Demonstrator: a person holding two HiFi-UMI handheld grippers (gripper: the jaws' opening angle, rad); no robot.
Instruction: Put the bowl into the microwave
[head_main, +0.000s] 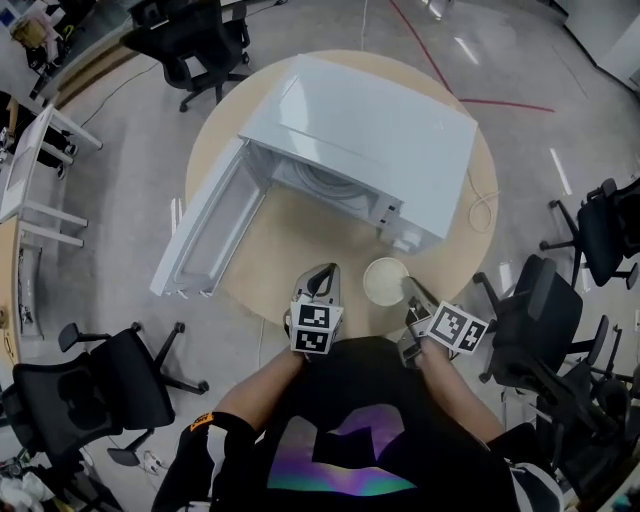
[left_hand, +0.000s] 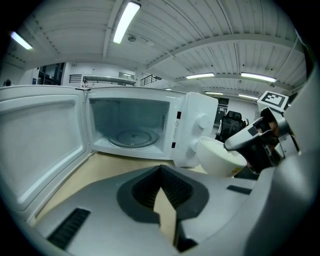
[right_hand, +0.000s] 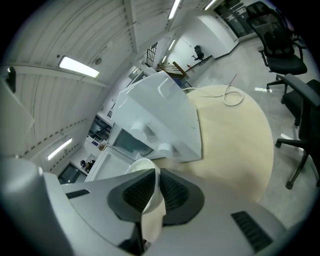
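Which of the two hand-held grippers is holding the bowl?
The right hand-held gripper: its jaws are shut on the rim of the white bowl. The left hand-held gripper has nothing between its jaws.

Floor (head_main: 120, 180): grey, glossy, streaked with reflected light; red cable (head_main: 430, 62) running across it at the far side.
Table (head_main: 300, 235): round, pale wood, mid-room; white cable loop (head_main: 484, 210) at its right edge.
Chairs: black, wheeled; one beyond the table (head_main: 195, 45), one at lower left (head_main: 95, 390), several crowded at right (head_main: 545, 320).
Desk (head_main: 25, 160): white-framed, far left.
Ceiling (left_hand: 215, 25): white, ribbed panels; long strip lights (left_hand: 125, 20), lit.
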